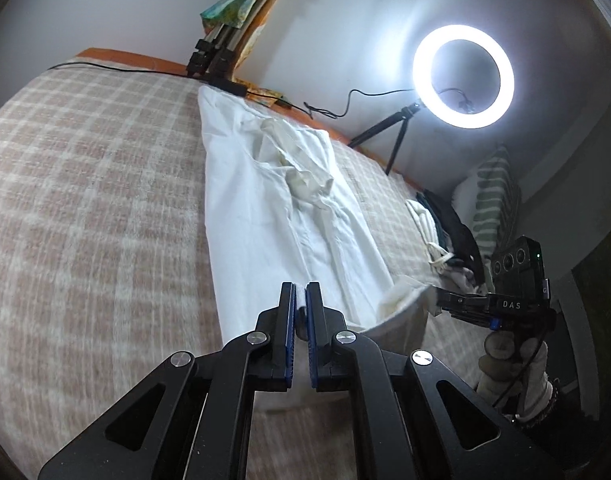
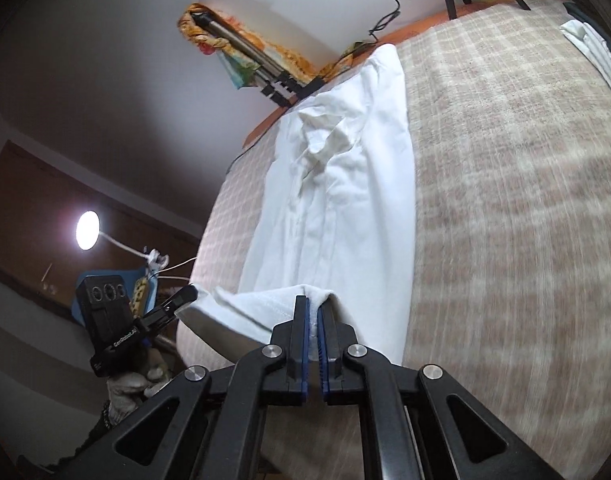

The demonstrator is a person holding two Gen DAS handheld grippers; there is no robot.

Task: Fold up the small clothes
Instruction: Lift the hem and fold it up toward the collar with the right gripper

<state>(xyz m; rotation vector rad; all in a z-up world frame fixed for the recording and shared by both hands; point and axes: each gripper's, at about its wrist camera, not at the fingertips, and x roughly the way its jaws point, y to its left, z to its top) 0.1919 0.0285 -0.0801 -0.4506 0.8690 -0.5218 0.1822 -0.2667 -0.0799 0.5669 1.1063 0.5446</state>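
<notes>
A long white garment (image 1: 273, 208) lies lengthwise on the checked bed cover (image 1: 89, 184), with a crumpled collar part near its far end. My left gripper (image 1: 300, 294) is shut on the near hem of the white garment, cloth pinched between its blue pads. In the right wrist view the same white garment (image 2: 337, 208) stretches away, and my right gripper (image 2: 314, 308) is shut on the other near corner of its hem. The hem hangs lifted between the two grippers. Each gripper shows in the other's view: the right gripper (image 1: 435, 298) at right, the left gripper (image 2: 187, 294) at left, each held by a gloved hand.
A lit ring light (image 1: 463, 76) on a small tripod stands at the bed's far edge with a cable (image 1: 345, 106). A folded tripod (image 1: 213, 52) leans on the wall. A pile of other clothes (image 1: 445, 236) and a striped pillow (image 1: 495, 196) lie at right. A lamp (image 2: 88, 230) glows at left.
</notes>
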